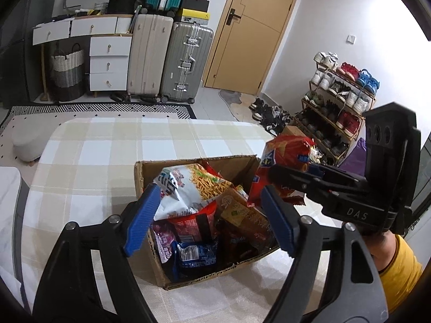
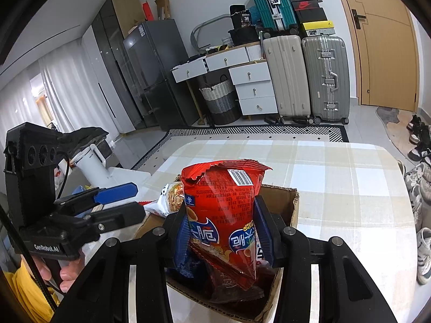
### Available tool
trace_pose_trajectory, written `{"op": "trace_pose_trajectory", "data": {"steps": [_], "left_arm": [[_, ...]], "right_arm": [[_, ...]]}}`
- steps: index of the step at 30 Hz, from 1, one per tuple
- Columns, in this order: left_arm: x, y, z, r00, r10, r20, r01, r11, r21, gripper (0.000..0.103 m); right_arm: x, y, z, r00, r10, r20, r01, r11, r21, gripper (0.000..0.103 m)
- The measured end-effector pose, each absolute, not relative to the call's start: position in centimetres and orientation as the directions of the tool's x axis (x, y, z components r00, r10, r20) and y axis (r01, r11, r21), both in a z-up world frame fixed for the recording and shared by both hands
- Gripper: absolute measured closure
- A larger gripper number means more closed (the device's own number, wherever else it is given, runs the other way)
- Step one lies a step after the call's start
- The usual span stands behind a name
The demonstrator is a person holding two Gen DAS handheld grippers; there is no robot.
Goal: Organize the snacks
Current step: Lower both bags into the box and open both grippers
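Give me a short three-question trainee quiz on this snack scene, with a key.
1. True or false: the right hand-held gripper is shut on the red snack bag.
2. Which is open and empty: A) left hand-held gripper B) right hand-held gripper?
3. Fill in: the other snacks sit in a cardboard ____ on the checked tablecloth.

Key: 1 true; 2 A; 3 box.

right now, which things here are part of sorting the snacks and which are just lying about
Job:
red chip bag, gripped in the right claw
cardboard box of snacks
noodle snack bag on top
blue packet
left claw, open over the box

Lying about:
suitcases
shoe rack
laundry basket
fridge
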State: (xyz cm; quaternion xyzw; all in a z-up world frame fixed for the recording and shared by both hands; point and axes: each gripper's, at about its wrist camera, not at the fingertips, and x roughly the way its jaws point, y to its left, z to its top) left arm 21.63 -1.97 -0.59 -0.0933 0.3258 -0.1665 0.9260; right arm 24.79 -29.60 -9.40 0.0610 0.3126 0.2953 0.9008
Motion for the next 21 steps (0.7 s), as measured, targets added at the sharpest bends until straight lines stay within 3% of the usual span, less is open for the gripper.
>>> {"op": "trace_pose_trajectory", "data": {"steps": [15,21], "left_arm": [[19.8,-1.0,1.7,0.765,-0.331,-0.553,0.21,0.939,-0.271,0.025],[18.7,-1.6,2.5,0.777,-0.274,-0.566,0.185,0.96,-0.211,0.022]], "right_arm": [[23.8,-28.5,-10.5,0.574,0.586,-0.573,-0.529,0.799,0.287,0.059],[23.4,-28.5,-10.2,0.593,0.565,-0.575,-0.517,0.813,0.266,0.055]]}}
